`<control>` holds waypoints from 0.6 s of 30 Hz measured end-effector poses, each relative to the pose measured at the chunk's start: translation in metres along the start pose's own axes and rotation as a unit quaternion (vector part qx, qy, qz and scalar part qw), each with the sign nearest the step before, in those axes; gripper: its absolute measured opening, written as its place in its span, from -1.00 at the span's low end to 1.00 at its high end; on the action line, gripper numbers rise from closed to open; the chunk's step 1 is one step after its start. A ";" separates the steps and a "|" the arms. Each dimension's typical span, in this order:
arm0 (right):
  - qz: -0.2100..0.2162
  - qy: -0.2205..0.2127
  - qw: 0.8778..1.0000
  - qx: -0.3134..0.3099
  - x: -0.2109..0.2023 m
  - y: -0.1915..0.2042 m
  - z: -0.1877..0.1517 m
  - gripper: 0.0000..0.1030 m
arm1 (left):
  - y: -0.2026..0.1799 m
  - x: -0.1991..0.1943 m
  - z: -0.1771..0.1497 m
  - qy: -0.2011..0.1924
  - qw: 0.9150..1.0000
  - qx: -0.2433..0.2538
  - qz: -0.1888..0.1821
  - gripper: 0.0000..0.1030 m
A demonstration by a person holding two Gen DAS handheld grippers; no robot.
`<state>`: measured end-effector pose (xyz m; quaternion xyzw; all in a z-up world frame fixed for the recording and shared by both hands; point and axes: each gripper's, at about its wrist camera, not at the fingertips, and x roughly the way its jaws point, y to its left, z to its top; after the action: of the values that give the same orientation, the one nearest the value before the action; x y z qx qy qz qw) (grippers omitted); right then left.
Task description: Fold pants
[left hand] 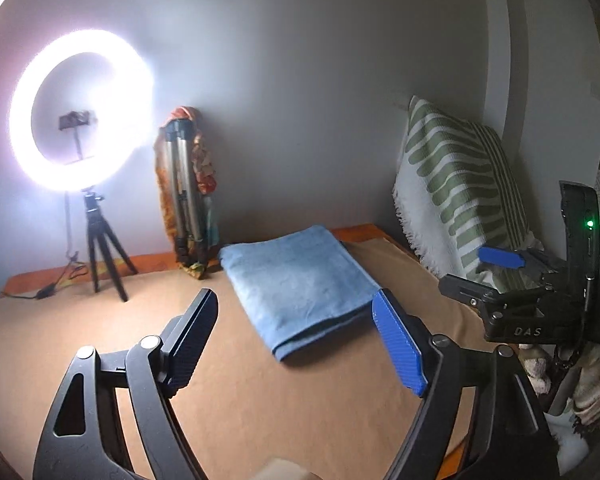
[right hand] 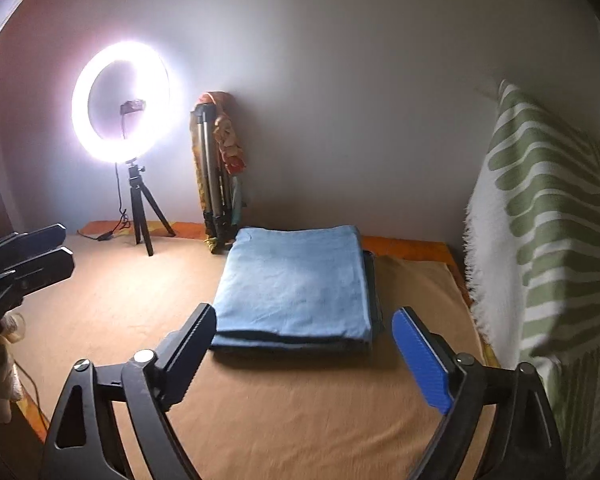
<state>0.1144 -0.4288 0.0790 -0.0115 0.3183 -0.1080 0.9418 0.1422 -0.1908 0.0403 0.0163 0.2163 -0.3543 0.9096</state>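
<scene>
Already folded, the pants point(right hand: 296, 288) lie as a flat blue rectangle at the centre of the right wrist view, on the tan sheet point(right hand: 300, 420).

Both tools are released and grasp nothing: the right gripper point(right hand: 312, 360) stands with jaws wide, low in its frame, just short of the stack's near edge, and the left gripper point(left hand: 296, 344) is likewise spread low in its own view, with the pants point(left hand: 300, 284) beyond it. The cloth looks soft, light and limp, likely to sag and slide open if lifted by one layer. By this judgement, any further hold should pinch all layers together at the near folded edge, one gripper toward each corner. Task progress seems near its end, since the stack sits neat and square.
</scene>
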 end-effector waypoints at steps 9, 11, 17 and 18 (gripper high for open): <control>-0.017 -0.022 1.000 -0.011 -0.053 0.019 -0.031 1.00 | -0.009 -0.041 -0.026 0.003 1.000 -0.005 0.022 0.56; -0.018 -0.023 1.000 -0.012 -0.061 0.021 -0.036 1.00 | -0.008 -0.047 -0.029 0.001 1.000 -0.009 0.026 0.57; -0.016 -0.024 1.000 -0.008 -0.079 0.024 -0.046 1.00 | -0.008 -0.063 -0.037 -0.003 0.999 -0.013 0.042 0.57; -0.016 -0.025 1.000 -0.007 -0.081 0.024 -0.046 1.00 | -0.008 -0.065 -0.038 -0.004 0.999 -0.014 0.044 0.57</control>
<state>0.0288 -0.3859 0.0884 -0.0257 0.2955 -0.1202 0.9474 0.0803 -0.1481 0.0332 0.0119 0.2170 -0.3109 0.9253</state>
